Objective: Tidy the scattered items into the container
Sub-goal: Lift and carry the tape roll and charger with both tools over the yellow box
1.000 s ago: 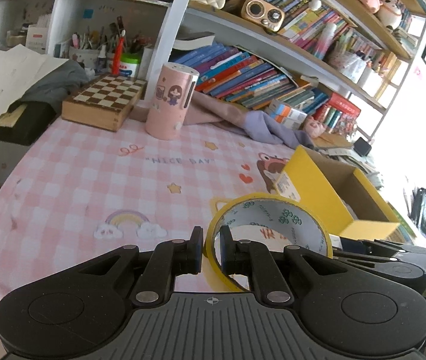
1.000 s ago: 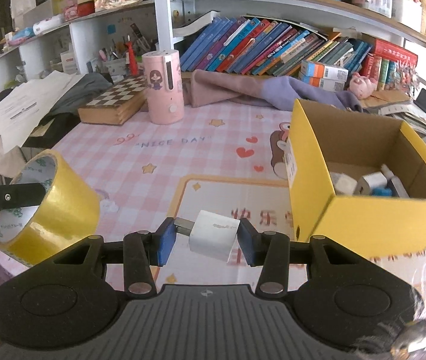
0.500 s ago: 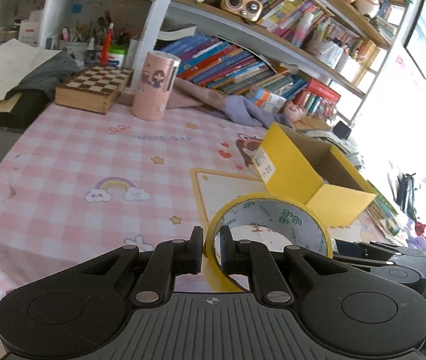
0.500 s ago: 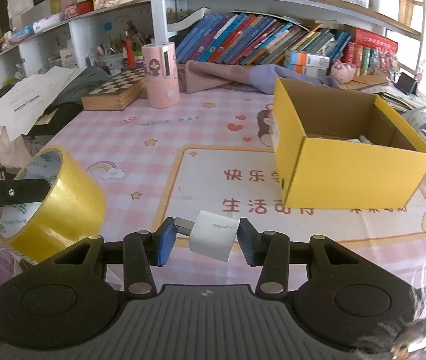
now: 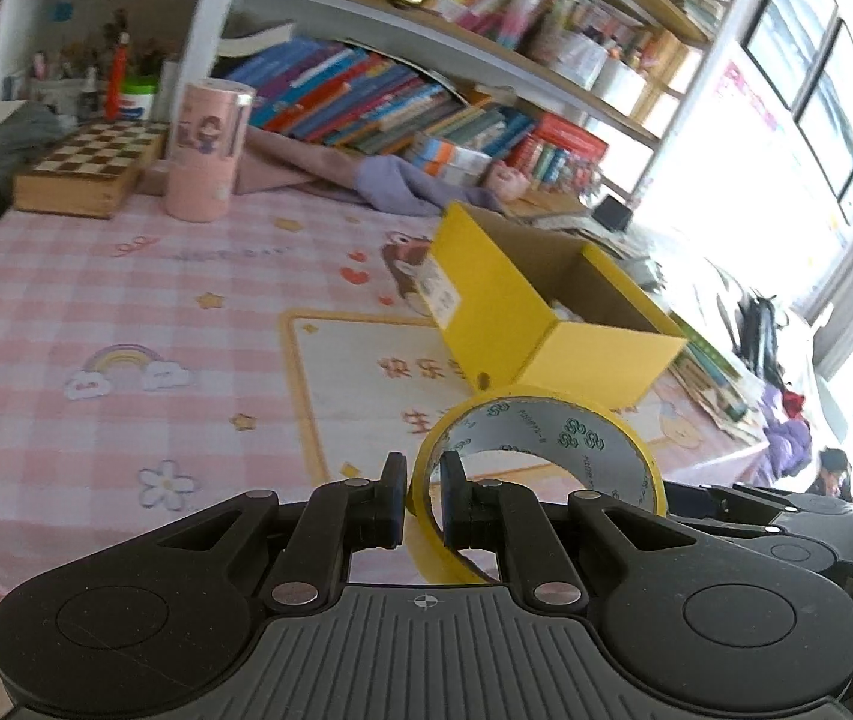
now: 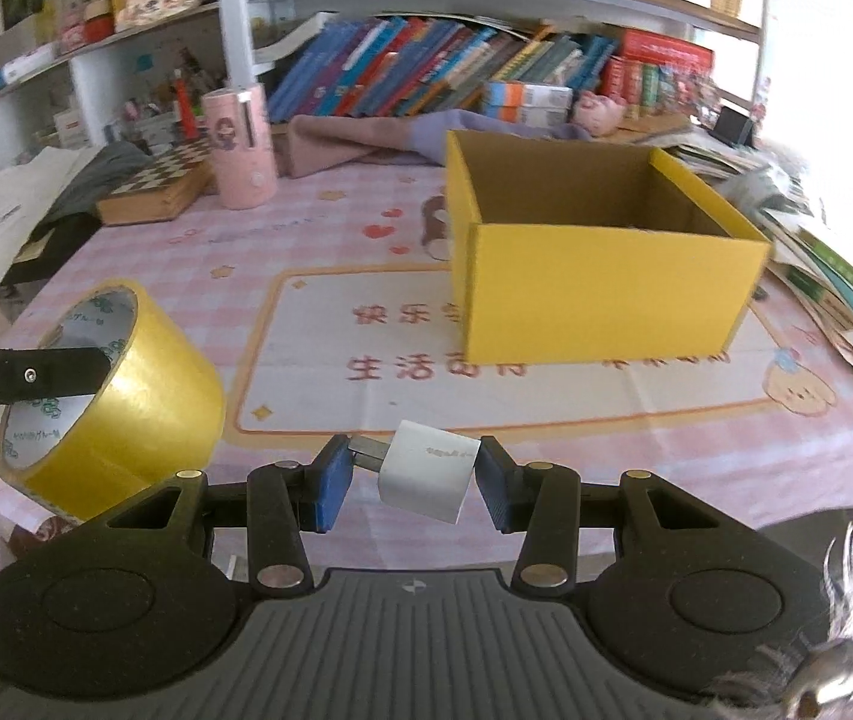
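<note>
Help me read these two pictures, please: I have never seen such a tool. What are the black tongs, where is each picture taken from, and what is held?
These are two hand-held grippers, each with a camera looking along its fingers. The left camera shows the left gripper shut on the wall of a yellow tape roll. The right camera shows the right gripper clamping a white charger plug, with the tape at its left. On the pink checked tablecloth stand an open yellow cardboard box, a pink cylindrical canister and a wooden chessboard box. Bookshelves stand behind.
</note>
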A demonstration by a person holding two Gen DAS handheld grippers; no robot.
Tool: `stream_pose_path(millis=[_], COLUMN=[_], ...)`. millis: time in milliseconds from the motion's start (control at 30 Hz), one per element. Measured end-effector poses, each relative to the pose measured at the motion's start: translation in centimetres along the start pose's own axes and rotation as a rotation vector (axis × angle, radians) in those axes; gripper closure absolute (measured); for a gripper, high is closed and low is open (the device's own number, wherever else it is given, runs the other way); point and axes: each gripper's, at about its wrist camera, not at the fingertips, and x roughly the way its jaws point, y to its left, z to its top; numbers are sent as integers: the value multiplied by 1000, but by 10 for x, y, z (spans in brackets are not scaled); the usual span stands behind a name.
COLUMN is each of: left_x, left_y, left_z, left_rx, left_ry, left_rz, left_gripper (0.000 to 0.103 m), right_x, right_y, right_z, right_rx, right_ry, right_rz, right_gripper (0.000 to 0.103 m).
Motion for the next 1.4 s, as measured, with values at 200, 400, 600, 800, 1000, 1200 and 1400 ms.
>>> stream_pose_path(millis=[200,400,600,800,1000,1200,1400], left_x=[12,23,34,49,60,68,76], left_y=[-20,-34,-49,-65,-75,-78,-78], left_z=[2,2,2,1,4,12,21], left_rx=[52,73,97,124,152,154,147], left_ry=[29,45,64,101,121,106,90], left_rz=[-47,-79,-106,-138,-166,-175,-172], left_gripper=[93,93,93,93,93,93,93], right_x=[-6,-11,-13,-15,-17,-13,-4], right_y=[-23,-38,-51,-69,-84,-95,-101], right_z=[-4,-7,-11,-19,-23,-19,-7], right_rx=[61,73,95,135,173,191,174], right_ry=[7,11,26,46,48,45,42], right_rz=[-47,-71,-97,-130,-160,-173,-164], right_gripper=[61,61,61,61,61,61,61])
